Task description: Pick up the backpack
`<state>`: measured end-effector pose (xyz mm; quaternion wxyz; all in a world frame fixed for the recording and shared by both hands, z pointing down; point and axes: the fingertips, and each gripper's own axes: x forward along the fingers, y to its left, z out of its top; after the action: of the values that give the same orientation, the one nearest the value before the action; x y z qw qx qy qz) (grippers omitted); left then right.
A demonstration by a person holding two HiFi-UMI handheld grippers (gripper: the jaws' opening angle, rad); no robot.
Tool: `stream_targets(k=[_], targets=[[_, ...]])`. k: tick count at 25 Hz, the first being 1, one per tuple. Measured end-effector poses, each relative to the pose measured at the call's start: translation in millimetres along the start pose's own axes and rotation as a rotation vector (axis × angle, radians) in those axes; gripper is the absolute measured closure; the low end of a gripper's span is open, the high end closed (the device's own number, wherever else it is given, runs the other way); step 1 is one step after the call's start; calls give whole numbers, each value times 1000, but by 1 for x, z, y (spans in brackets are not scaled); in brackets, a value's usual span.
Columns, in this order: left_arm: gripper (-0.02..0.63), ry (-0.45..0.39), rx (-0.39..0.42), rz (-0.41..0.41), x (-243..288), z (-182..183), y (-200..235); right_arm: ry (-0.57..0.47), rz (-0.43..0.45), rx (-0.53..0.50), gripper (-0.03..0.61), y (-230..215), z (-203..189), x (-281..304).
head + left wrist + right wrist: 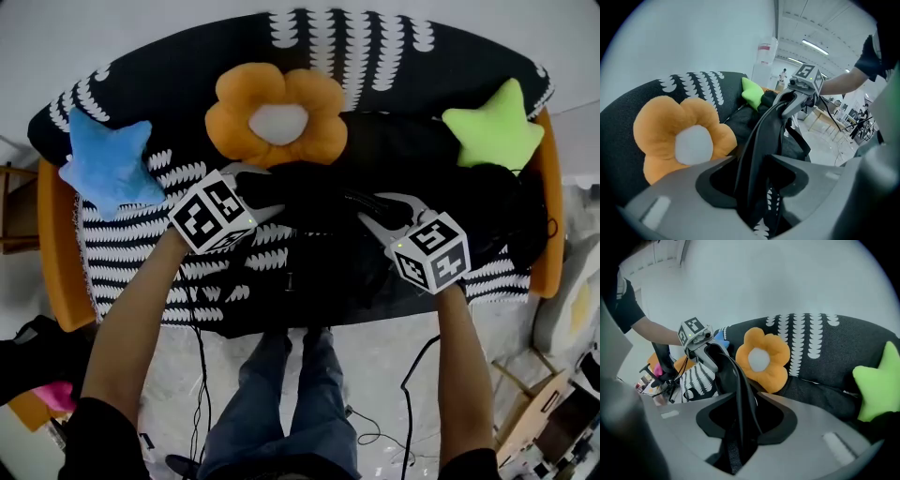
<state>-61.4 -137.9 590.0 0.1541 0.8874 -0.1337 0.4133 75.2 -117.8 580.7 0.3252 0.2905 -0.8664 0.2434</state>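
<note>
**Both grippers on the strap, lift not yet made**

My left gripper [265,194] is clamped on a black strap [761,140]. In the left gripper view the webbing runs up between the two jaws, which press on it from both sides. My right gripper [371,214] is likewise closed on black webbing, which its own view shows pinched in the jaw gap. From each camera the strap leads off toward the other gripper, so I judge that I hold one loop at two places, the tools near each other and facing inward.

The backpack [323,267] lies low between them in the head view, at about 5 o'clock from the left tips and 8 o'clock from the right tips. Its dark body seems to rest on the striped seat of the sofa [141,253], near the front edge. It is black against black cloth, so I cannot trace its outline.

As I read it, the reach and the grip are done. The lift itself is left, since the bag looks slumped on the seat and not hanging free.

Further out, the orange flower cushion [278,114] sits at 12 o'clock from the left gripper. The green star cushion [495,128] sits at 2 o'clock from the right one, and the blue star cushion [108,164] at 10 o'clock from the left. All three are apart from the strap.
</note>
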Motion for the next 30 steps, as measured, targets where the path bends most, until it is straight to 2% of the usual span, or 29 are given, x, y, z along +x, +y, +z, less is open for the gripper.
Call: stream_targets(k=[4,8,14,19,26,30], targets=[[495,0,-18,-12,-2,3,-5,16,-10,-4,491,0,0,0],[536,-22,-76,9,-7,8,-2,32,-24,-18,523,2,5,-2],[553,-51,-104,68,-20,29,-2,38,-61,-24,526,1,18,-21],[559,-61,-125,76,-44,49,-17,29,-69,-7,526,10,33,-50],[559,-102,-133,119,-99,88,-25,-14,-86,-29,528,25,82,-93],[559,-133,-148,173,-139,111,-27,-53,-97,-53,528,37,118,-118]])
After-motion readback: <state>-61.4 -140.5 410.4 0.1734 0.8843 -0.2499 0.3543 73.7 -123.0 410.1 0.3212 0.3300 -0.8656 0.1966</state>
